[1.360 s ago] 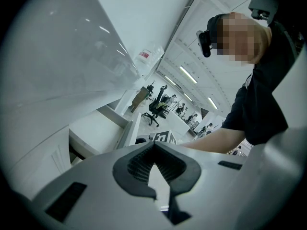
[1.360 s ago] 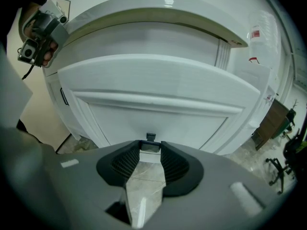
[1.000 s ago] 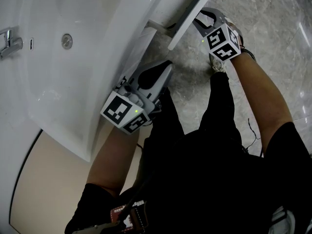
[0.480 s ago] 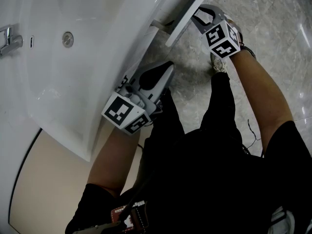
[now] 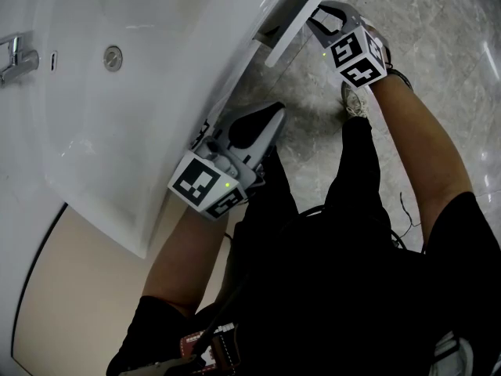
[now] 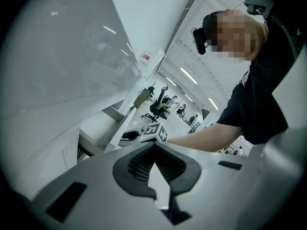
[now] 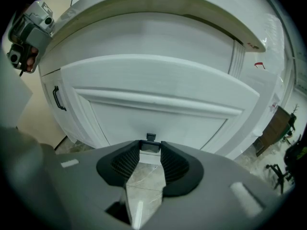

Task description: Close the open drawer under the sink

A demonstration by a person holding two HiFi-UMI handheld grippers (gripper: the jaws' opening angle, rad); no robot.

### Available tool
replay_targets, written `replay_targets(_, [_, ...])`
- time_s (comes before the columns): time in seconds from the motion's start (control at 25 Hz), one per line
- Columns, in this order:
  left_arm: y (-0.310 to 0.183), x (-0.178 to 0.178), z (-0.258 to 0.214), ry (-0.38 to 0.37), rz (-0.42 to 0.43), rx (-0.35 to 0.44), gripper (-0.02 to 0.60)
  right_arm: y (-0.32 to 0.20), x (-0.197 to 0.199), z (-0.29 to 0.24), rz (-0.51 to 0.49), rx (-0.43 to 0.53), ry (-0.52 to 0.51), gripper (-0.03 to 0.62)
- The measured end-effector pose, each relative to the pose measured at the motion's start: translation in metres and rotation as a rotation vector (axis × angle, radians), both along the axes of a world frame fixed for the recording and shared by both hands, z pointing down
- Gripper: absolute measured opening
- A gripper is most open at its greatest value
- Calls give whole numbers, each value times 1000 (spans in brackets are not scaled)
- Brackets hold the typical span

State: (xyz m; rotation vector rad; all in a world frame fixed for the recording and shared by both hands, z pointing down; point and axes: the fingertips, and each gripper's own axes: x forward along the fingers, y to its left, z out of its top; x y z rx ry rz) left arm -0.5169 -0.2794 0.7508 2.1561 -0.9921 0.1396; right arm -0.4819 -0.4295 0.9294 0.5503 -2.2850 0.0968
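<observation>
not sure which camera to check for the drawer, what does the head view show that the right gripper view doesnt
Only the head view: the inside of the sink, with its tap and drain. Only the right gripper view: the drawer face on, its small dark handle clamped in the right gripper, and a black cupboard handle to the left. Both: the drawer, the right gripper and the marble floor.

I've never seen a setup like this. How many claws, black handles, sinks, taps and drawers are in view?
2 claws: left claw, right claw
2 black handles: drawer handle, cabinet handle
1 sink
1 tap
1 drawer
Total: 7
</observation>
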Motion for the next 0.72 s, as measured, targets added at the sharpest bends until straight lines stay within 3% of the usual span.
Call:
replay_targets(0.52, [6, 3, 4, 5, 32, -10, 0, -8, -13, 0, -8, 4, -12, 133])
replay_targets(0.72, [0, 5, -1, 26, 8, 23, 0, -10, -16, -1, -32, 14, -8, 133])
